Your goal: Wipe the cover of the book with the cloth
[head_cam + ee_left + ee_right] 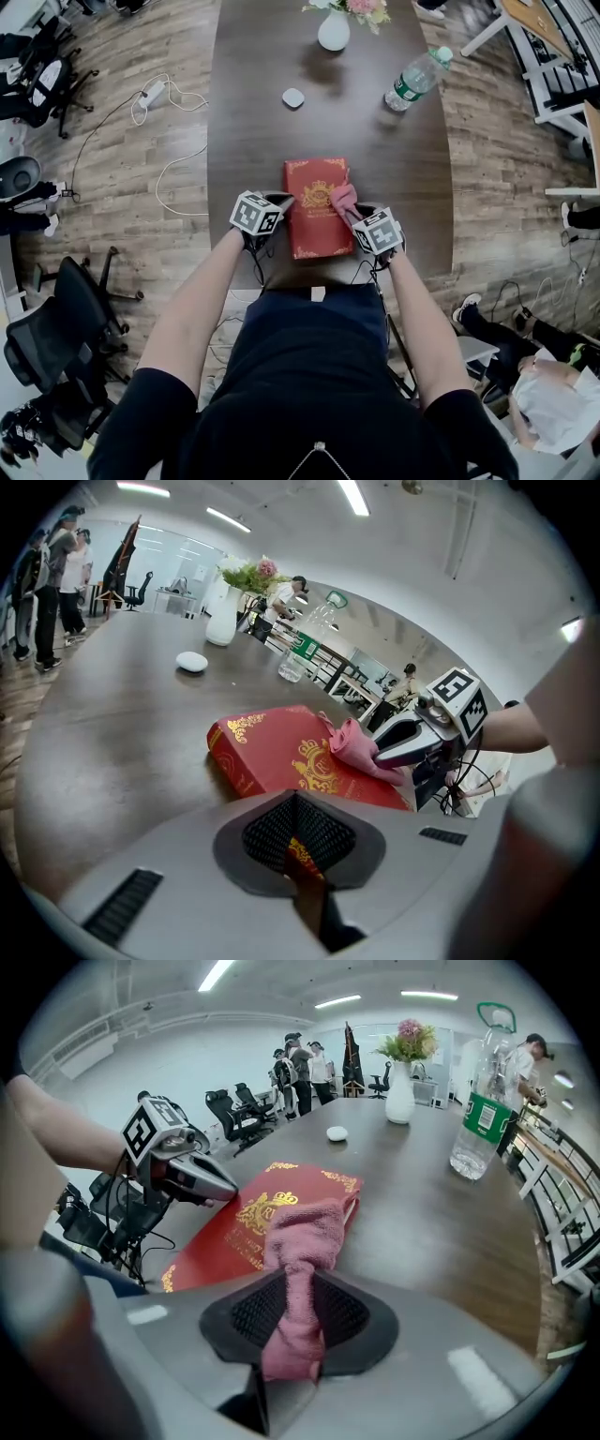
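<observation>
Cloth [302,1230] and book [314,211] meet close to the near edge of the long dark table [258,112], about midway across its width. We see the red hardback lying flat with its gold crest and corner ornaments facing up. Its long sides run away from the person and its near end is close to the table's near edge. The right gripper [357,214] comes in from the book's right side with its jaws clamped on the pink cloth. In the right gripper view a twisted length of towelling is pinched between them, and the loose bunch beyond rests on the right half of the cover, just beside the crest. The left gripper [280,202] is at the opposite long edge with its jaws closed on the book. In the left gripper view we make out a sliver of red and gold squeezed between them. Farther up the table, well apart from the book, lies a small white puck-shaped object [293,97]; we cannot tell what it is. A white vase [334,31] of flowers [361,7] stands near the far end, and a clear plastic water bottle [415,80] with a green label stands toward the right edge. Office chairs [70,300] and loose cables [173,173] are on the wooden floor [141,234] left of the table.
</observation>
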`<state>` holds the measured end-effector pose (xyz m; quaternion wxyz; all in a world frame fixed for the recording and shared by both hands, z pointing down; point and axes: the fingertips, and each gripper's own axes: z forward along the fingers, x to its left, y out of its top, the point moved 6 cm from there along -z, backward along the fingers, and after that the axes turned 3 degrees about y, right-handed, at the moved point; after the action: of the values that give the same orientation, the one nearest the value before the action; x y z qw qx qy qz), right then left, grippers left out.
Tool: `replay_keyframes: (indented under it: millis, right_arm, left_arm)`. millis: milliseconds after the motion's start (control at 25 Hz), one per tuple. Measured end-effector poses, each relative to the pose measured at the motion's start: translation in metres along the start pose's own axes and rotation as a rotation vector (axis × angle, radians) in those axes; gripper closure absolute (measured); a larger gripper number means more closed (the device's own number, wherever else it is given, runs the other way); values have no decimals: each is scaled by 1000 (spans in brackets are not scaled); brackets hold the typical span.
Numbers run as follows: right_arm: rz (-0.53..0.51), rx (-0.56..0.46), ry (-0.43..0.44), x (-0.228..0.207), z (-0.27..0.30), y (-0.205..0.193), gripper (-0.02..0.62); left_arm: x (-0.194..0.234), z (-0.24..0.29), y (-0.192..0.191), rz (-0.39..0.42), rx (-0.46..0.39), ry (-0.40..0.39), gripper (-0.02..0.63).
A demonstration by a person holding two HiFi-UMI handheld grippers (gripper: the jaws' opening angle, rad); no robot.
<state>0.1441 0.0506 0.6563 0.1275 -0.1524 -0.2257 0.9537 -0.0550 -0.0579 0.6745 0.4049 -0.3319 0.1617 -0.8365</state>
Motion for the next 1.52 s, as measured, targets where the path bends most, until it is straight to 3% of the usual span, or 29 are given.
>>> replay_keyframes:
  millis: [960, 1520]
  right_arm:
    - [35, -52, -86, -56, 35, 91, 495]
    - [32, -61, -149, -69, 48, 121, 497]
  left_arm:
    - [-2, -2, -2, -5, -11, -20, 611]
    - [-3, -2, -3, -13, -25, -16, 611]
